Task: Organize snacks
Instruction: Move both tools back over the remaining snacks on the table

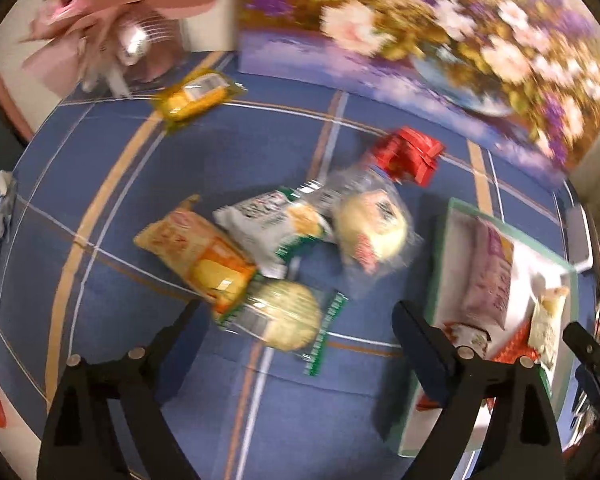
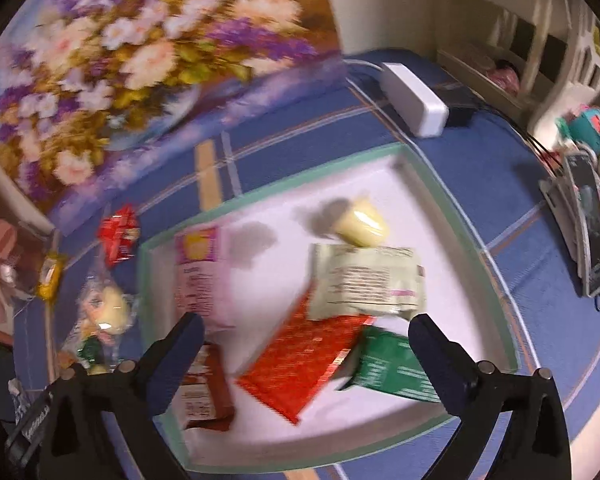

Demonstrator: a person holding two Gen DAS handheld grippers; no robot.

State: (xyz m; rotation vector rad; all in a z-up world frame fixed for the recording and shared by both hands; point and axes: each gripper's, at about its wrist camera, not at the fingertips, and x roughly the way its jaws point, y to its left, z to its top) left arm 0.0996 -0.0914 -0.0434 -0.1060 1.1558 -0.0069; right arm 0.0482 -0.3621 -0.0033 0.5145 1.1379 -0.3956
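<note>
My left gripper (image 1: 296, 312) is open and empty above a cluster of loose snacks on the blue cloth: a round cracker pack with green ends (image 1: 284, 320), an orange packet (image 1: 196, 252), a white-green packet (image 1: 272, 224), a clear-wrapped bun (image 1: 368, 228) and a red packet (image 1: 410, 156). A yellow snack (image 1: 192, 96) lies farther back. My right gripper (image 2: 304, 328) is open and empty over the green-rimmed white tray (image 2: 480, 248), which holds a red packet (image 2: 304, 360), a pale packet (image 2: 368, 280), a green packet (image 2: 392, 368), a pink packet (image 2: 200, 272), a brown packet (image 2: 204, 392) and a small yellow cake (image 2: 362, 220).
A floral painting (image 1: 420, 28) stands at the back of the table. A pink ribbon ornament (image 1: 112, 16) is at the back left. A white power strip (image 2: 414, 98) and a black device (image 2: 588, 232) lie to the tray's right. Both views are motion-blurred.
</note>
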